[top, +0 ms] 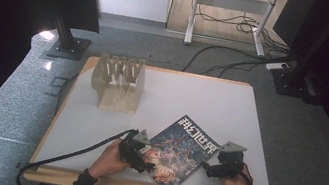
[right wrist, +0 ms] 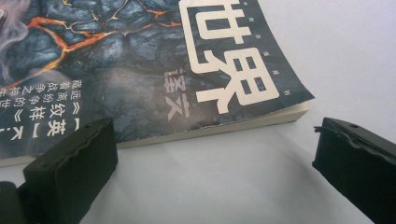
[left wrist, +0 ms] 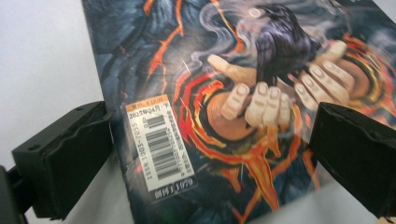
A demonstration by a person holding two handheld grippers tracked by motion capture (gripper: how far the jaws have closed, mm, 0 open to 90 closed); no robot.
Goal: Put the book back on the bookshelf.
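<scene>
Left hand-held gripper [top: 144, 156] stands wide over the magazine's [top: 182, 152] near-left corner by the barcode; right hand-held gripper [top: 214, 169], also wide, faces its right edge. Magazine lies flat, skewed, near-centre on the worktop [top: 177, 94]; I judge both are positioned for a two-sided lift.

The magazine [top: 181, 153] has a glossy printed paper cover that catches the light, with a cream, matt block of pages at its edge; the left tongs [left wrist: 205, 163] and right tongs [right wrist: 212, 168] carry matt black jaws that look like rubber or plastic, faintly ridged along their edges; the surface [top: 192, 97] is smooth, matt white, edged in pale wood; the rack [top: 118, 83] looks like unfinished light wood; the floor [top: 306, 141] is rough grey carpet
</scene>
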